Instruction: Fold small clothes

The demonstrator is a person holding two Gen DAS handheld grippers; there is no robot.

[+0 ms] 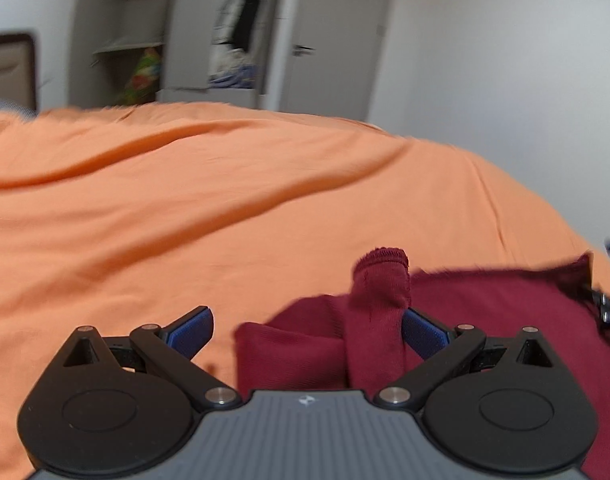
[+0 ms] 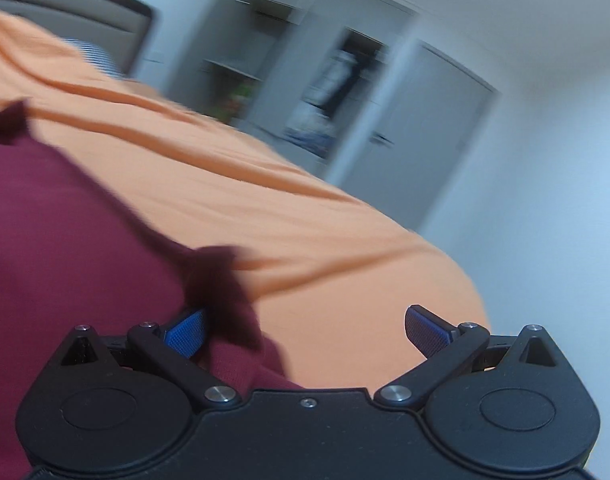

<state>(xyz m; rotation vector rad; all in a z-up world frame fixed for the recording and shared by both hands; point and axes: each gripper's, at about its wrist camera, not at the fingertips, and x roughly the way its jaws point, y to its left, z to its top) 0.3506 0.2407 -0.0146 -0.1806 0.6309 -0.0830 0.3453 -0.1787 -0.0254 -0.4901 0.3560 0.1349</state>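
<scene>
A dark red small garment (image 1: 485, 320) lies on the orange bedsheet (image 1: 225, 200) at the lower right of the left wrist view. One folded strip of it, ending in a hemmed cuff (image 1: 381, 264), stands up against the right blue pad of my left gripper (image 1: 307, 330), which is open. In the right wrist view the same garment (image 2: 65, 240) fills the left side. A dark corner of it (image 2: 221, 280) lies by the left pad of my right gripper (image 2: 305, 330), which is open too. The far right corner of the cloth meets another black gripper tip (image 1: 609, 306).
The orange sheet (image 2: 305, 208) covers the whole bed, with long wrinkles. Behind it stands a grey wardrobe (image 1: 233, 32) with open doors and clothes inside. A dark headboard (image 1: 13, 68) is at the far left. White wall is to the right.
</scene>
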